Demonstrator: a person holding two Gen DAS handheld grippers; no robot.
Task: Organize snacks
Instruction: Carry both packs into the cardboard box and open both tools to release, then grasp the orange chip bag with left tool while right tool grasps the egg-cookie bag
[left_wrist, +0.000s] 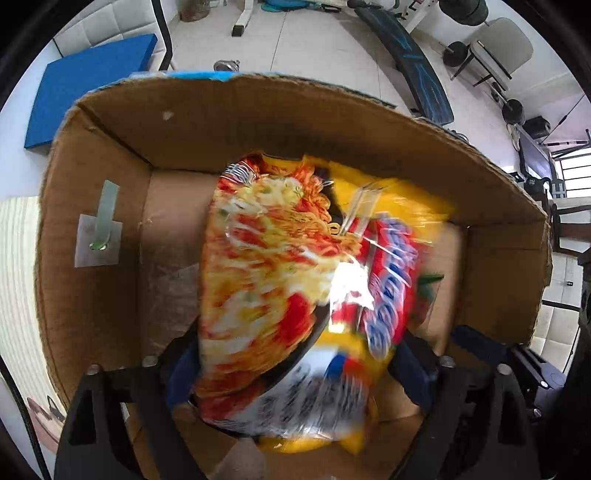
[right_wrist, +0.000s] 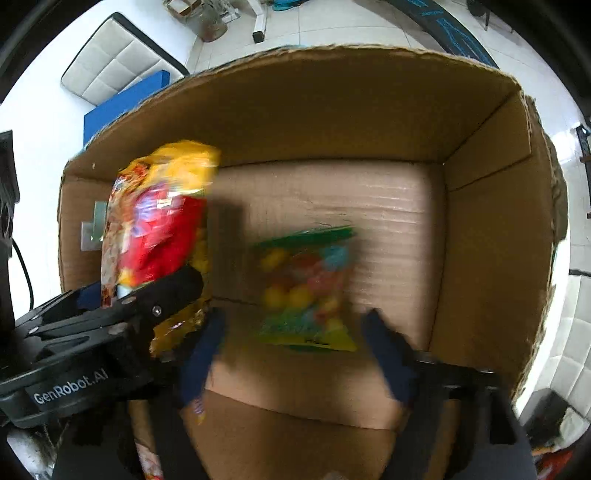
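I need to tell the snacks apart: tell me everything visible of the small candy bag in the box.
The small candy bag is clear plastic with a green top strip and a green-yellow printed bottom, filled with round yellow, red and blue sweets. It is blurred and lies in the cardboard box, over its floor. The right gripper stands open on either side of it, pads apart from it. The yellow noodle packet is off to its left.

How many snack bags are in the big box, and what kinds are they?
Noodle bags: 1
Candy bags: 1
Total: 2 bags in the box
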